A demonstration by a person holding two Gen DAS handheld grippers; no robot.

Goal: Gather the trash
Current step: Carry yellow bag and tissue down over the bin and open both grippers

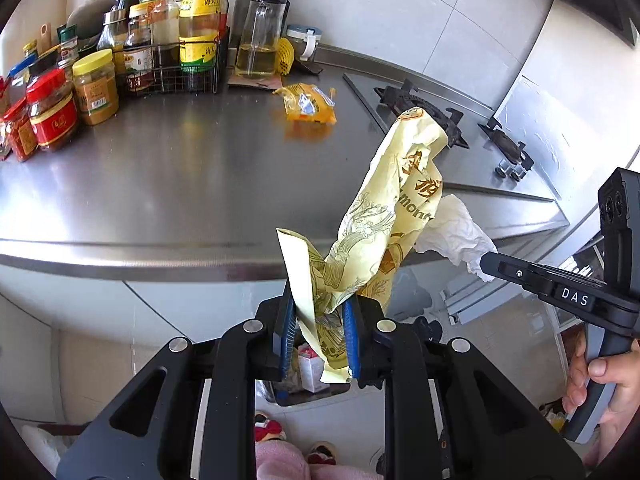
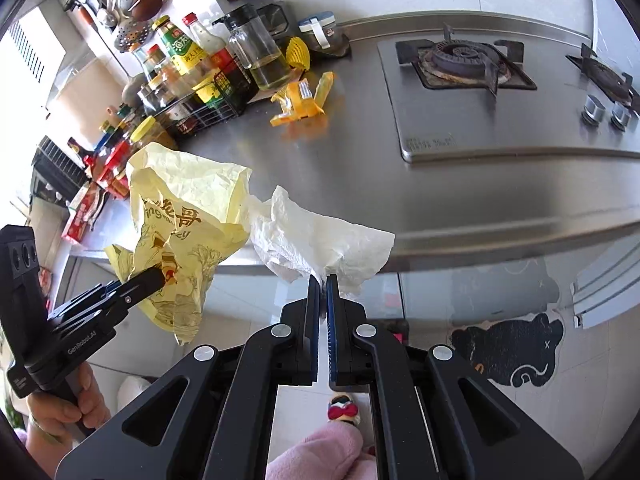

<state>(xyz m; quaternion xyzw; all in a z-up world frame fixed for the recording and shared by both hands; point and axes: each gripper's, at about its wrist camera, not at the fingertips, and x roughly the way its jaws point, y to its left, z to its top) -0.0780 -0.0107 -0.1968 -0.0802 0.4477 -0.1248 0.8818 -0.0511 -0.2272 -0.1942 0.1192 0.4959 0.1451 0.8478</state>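
Note:
My left gripper (image 1: 320, 304) is shut on a crumpled pale yellow printed paper bag (image 1: 384, 200), which sticks up in front of the steel counter's edge. In the right wrist view the same bag (image 2: 180, 208) hangs from the left gripper (image 2: 162, 276) at the left. Pinched in my shut right gripper (image 2: 324, 280) is a crumpled white tissue (image 2: 320, 236); the tissue (image 1: 456, 236) and the right gripper (image 1: 488, 262) also show in the left wrist view. Both are held off the counter, over the floor. An orange-yellow snack wrapper (image 1: 308, 104) (image 2: 300, 100) lies on the counter near the bottles.
Condiment bottles and jars (image 1: 120, 60) crowd the counter's back left, with an oil dispenser (image 1: 260, 32) beside them. A gas hob (image 2: 464, 60) sits at the right. Below my left fingers is a dark bin (image 1: 308, 376) holding rubbish. A black cat mat (image 2: 508, 352) lies on the floor.

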